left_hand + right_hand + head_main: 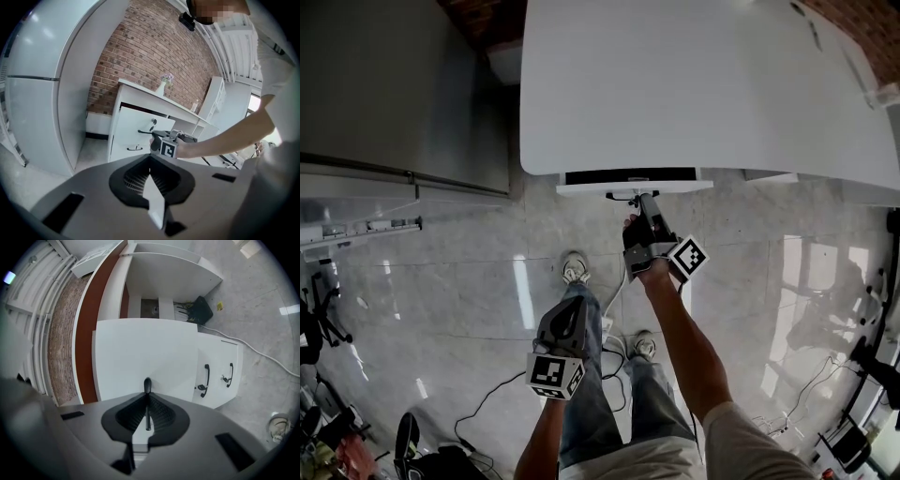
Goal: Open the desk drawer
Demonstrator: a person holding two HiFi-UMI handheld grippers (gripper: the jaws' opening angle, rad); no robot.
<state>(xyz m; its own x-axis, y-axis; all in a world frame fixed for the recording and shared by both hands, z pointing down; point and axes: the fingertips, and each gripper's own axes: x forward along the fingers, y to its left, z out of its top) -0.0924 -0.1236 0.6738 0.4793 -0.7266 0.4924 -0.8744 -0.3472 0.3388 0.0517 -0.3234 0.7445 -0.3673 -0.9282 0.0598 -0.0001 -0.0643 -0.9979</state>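
Note:
The white desk [703, 84] fills the top of the head view. Its top drawer [581, 187] stands a little way out from under the desktop, with a dark gap behind its front. My right gripper [641, 202] is level and shut on the drawer's black handle [147, 384], which runs between the ribbed pads in the right gripper view; the white drawer front [145, 352] fills that view. My left gripper [566, 323] hangs lower over the person's legs, shut and holding nothing, jaws [150, 161] aimed at the desk. It sees the right gripper [156, 138] at the drawer [136, 122].
Two lower drawers carry black handles [205, 376], one with a key [227, 378]. A tall grey-white cabinet [403, 94] stands left of the desk. Cables [487, 398] trail across the tiled floor by the person's shoes [575, 268]. A vase [162, 86] sits on the desk before a brick wall [145, 56].

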